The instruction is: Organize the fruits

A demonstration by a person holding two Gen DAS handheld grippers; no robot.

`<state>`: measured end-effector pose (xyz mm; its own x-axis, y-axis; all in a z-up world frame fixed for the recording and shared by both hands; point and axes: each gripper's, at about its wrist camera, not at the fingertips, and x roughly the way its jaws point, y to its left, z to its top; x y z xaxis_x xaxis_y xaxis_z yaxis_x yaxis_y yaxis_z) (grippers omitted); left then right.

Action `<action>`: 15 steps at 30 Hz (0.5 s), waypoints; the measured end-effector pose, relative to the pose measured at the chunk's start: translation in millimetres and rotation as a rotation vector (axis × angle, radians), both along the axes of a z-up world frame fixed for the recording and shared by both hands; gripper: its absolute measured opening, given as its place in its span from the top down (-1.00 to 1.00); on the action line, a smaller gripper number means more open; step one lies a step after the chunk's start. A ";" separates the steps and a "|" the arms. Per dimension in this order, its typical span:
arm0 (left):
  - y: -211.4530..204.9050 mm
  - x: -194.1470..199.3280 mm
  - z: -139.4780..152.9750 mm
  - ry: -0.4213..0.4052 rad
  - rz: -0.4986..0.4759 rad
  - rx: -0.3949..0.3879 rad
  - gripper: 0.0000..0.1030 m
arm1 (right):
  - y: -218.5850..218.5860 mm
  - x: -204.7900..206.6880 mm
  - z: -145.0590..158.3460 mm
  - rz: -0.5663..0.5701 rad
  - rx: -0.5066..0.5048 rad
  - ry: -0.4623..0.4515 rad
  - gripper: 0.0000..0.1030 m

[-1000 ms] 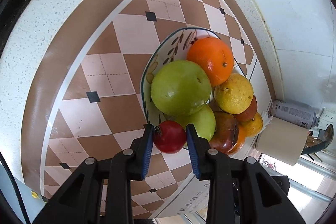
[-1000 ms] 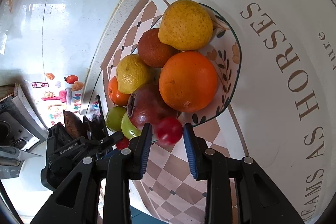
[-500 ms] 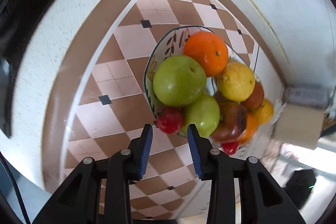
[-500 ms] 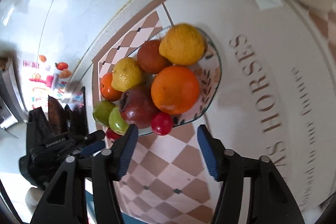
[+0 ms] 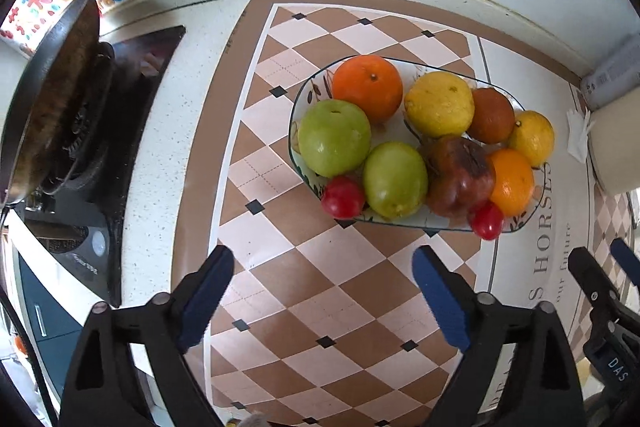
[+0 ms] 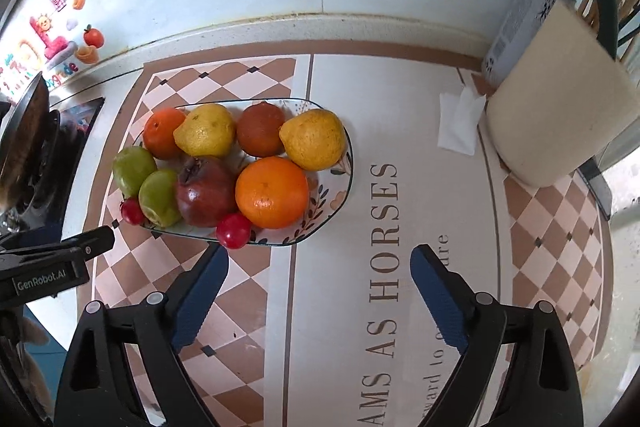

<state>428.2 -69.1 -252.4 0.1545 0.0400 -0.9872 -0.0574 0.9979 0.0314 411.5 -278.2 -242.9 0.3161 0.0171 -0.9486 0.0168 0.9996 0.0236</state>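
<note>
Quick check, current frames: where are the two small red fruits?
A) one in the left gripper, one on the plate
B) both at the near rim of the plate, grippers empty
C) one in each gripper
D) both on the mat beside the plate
B: both small red fruits sit at the plate's near rim, and the left gripper and right gripper are open and hold nothing.

Both tools are built pretty much alike: the left gripper (image 5: 323, 269) and right gripper (image 6: 319, 269) are made of matte black plastic, blue ribbed pads are fitted inside the jaws, round silver screws are set at the pivots. "GenRobot.AI" is printed in white on the left one's side.
</note>
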 end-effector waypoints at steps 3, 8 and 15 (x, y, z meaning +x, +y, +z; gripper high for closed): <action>-1.5 -8.8 10.3 -0.027 -0.011 0.016 -0.90 | 1.7 -8.9 12.6 -0.007 -0.005 -0.018 -0.84; 1.9 -28.0 34.9 -0.084 -0.025 0.018 -0.90 | 4.2 -23.3 32.0 -0.019 -0.007 -0.050 -0.85; 9.5 -73.2 79.3 -0.192 -0.075 0.017 -0.90 | 16.6 -72.6 77.0 -0.046 -0.033 -0.145 -0.94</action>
<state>354.9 -59.7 -173.1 0.3434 0.0372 -0.9385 0.0105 0.9990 0.0435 339.0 -261.5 -165.9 0.4494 -0.0310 -0.8928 0.0612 0.9981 -0.0038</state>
